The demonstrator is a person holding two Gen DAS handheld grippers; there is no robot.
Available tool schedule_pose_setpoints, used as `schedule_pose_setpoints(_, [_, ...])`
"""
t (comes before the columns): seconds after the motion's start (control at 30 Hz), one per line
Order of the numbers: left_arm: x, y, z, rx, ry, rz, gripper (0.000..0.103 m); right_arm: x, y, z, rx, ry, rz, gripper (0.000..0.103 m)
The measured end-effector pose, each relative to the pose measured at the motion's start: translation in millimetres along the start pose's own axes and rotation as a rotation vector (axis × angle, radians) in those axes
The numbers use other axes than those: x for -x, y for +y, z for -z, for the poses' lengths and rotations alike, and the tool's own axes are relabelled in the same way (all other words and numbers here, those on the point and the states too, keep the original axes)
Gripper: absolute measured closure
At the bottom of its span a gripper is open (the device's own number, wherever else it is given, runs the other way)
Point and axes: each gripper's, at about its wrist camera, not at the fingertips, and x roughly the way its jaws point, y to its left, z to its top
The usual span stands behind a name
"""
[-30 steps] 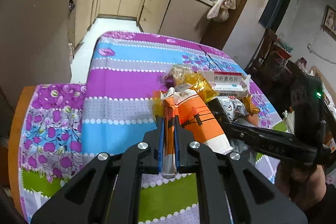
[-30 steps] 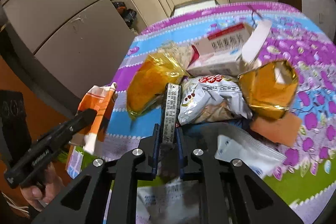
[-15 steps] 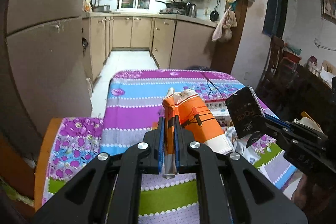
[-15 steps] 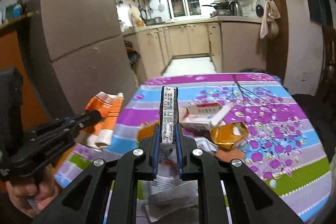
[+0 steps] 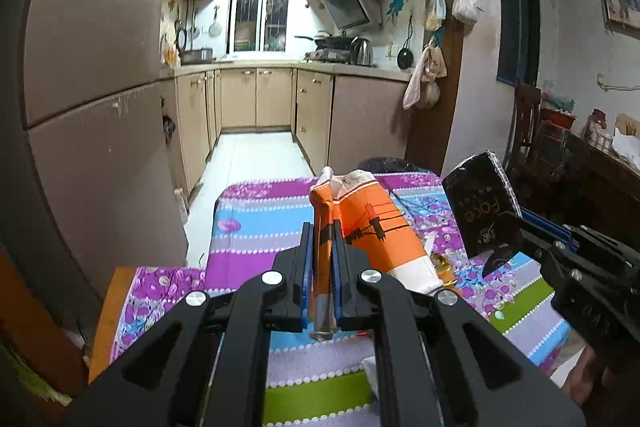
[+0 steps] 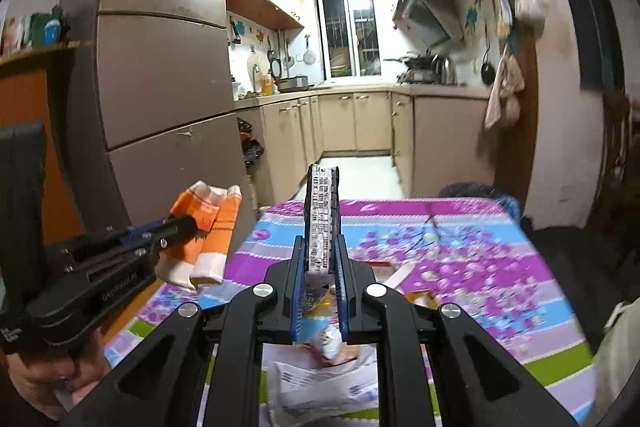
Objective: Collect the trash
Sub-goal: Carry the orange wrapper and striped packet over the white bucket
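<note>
1. Our left gripper (image 5: 322,227) is pinched on an orange-and-white wrapper (image 5: 372,223), held above the striped floral tablecloth (image 5: 256,223).
2. Our right gripper (image 6: 320,247) clamps a flat black packet (image 6: 321,215) edge-on, upright.
3. In the left view, that packet sits at 3 o'clock from the wrapper.
4. More wrappers (image 6: 320,387) lie on the cloth at 6 o'clock in the right view.

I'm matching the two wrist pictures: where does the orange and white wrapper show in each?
Left wrist: the orange and white wrapper sits at centre, clamped in the left gripper.
Right wrist: the wrapper is at left, on the tip of the left gripper.
Shared landmark: the kitchen window.
</note>
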Motion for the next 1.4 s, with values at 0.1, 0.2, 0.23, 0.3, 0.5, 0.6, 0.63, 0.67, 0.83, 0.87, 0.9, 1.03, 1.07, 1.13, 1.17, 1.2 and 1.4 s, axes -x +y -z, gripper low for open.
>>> schedule_pose_setpoints(0.1, [3.9,-11.1,-4.9,-0.01,-0.01,0.013,0.096,13.5,-4.8,-4.0,0.008,-0.015,0.031,0.089])
schedule_pose_setpoints(0.2, [6.2,-24.2,-8.3,-0.027,-0.017,0.036,0.096,29.5,-17.1,-8.7,-0.001,-0.035,0.063,0.089])
schedule_pose_setpoints(0.23, [7.4,-31.0,-10.4,-0.037,-0.021,0.046,0.096,33.1,-21.6,-9.3,-0.005,-0.038,0.072,0.089])
schedule_pose_setpoints(0.3, [7.3,-42.9,-13.9,-0.051,-0.026,0.065,0.096,46.1,-32.3,-11.6,-0.013,-0.044,0.1,0.089])
schedule_pose_setpoints(0.5, [4.4,-95.1,-27.0,-0.1,-0.04,0.155,0.096,76.0,-74.9,-12.8,-0.039,-0.063,0.189,0.089])
schedule_pose_setpoints(0.6, [2.2,-125.5,-28.2,-0.126,-0.041,0.204,0.096,98.0,-102.3,-11.4,-0.055,-0.069,0.25,0.089])
schedule_pose_setpoints(0.63, [1.3,-139.1,-28.8,-0.14,-0.041,0.223,0.096,103.2,-110.6,-10.2,-0.06,-0.071,0.266,0.089])
schedule_pose_setpoints(0.67, [0.9,-147.7,-28.4,-0.148,-0.041,0.239,0.096,108.6,-117.9,-9.9,-0.064,-0.072,0.281,0.089])
schedule_pose_setpoints(0.83, [-1.9,-201.2,-30.5,-0.192,-0.04,0.325,0.096,142.8,-168.2,-2.8,-0.094,-0.069,0.378,0.089])
schedule_pose_setpoints(0.87, [-2.0,-212.8,-30.9,-0.202,-0.042,0.341,0.096,150.4,-179.0,-1.1,-0.1,-0.069,0.398,0.089])
schedule_pose_setpoints(0.9, [-1.0,-224.4,-30.4,-0.213,-0.043,0.359,0.096,158.2,-189.5,0.4,-0.105,-0.068,0.419,0.089])
schedule_pose_setpoints(1.03, [-1.7,-260.7,-28.4,-0.252,-0.044,0.409,0.096,188.5,-228.3,3.8,-0.115,-0.064,0.492,0.089])
schedule_pose_setpoints(1.07, [-2.0,-272.2,-28.0,-0.262,-0.043,0.425,0.096,196.6,-237.3,5.1,-0.117,-0.062,0.509,0.089])
schedule_pose_setpoints(1.13, [-1.6,-293.1,-26.2,-0.281,-0.039,0.455,0.096,211.7,-259.8,5.9,-0.127,-0.051,0.546,0.089])
schedule_pose_setpoints(1.17, [-1.6,-301.3,-26.4,-0.288,-0.037,0.468,0.096,218.8,-270.5,6.5,-0.133,-0.045,0.559,0.089])
schedule_pose_setpoints(1.2, [-2.1,-312.3,-25.8,-0.299,-0.034,0.483,0.096,225.7,-281.4,8.6,-0.141,-0.037,0.572,0.089])
schedule_pose_setpoints(1.4, [-8.0,-367.3,-17.1,-0.343,0.03,0.568,0.096,253.0,-358.0,25.3,-0.221,0.058,0.622,0.089])
